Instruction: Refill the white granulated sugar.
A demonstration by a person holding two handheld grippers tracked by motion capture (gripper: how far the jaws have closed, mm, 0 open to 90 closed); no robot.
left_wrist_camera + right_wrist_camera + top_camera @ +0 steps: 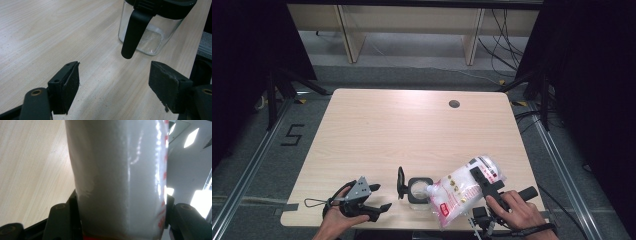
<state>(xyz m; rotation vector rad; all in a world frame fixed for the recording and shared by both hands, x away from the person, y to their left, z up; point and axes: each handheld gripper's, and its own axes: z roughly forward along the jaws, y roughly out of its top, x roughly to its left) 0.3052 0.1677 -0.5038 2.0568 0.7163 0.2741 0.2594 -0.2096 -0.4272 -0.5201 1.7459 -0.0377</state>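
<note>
A square glass jar point(418, 189) with a black rim stands near the table's front edge, its hinged lid point(401, 182) swung open to the left. A clear bag of white granules with red print point(459, 192) is tilted, its lower corner at the jar's mouth. My right gripper point(484, 177) is shut on the bag's upper part; in the right gripper view the bag point(120, 180) sits pinched between both jaws of my right gripper point(122, 220). My left gripper point(381, 196) rests open to the left of the jar. In its own view the left gripper point(113, 82) has nothing between its jaws, and the jar point(150, 37) with its black clasp point(133, 32) stands just ahead.
The pale wooden table point(412, 130) has a round cable hole point(454, 104) near its far edge. Wooden furniture legs point(347, 35) stand on the floor behind. Black stands point(277, 90) and cables point(537, 85) flank the table on both sides.
</note>
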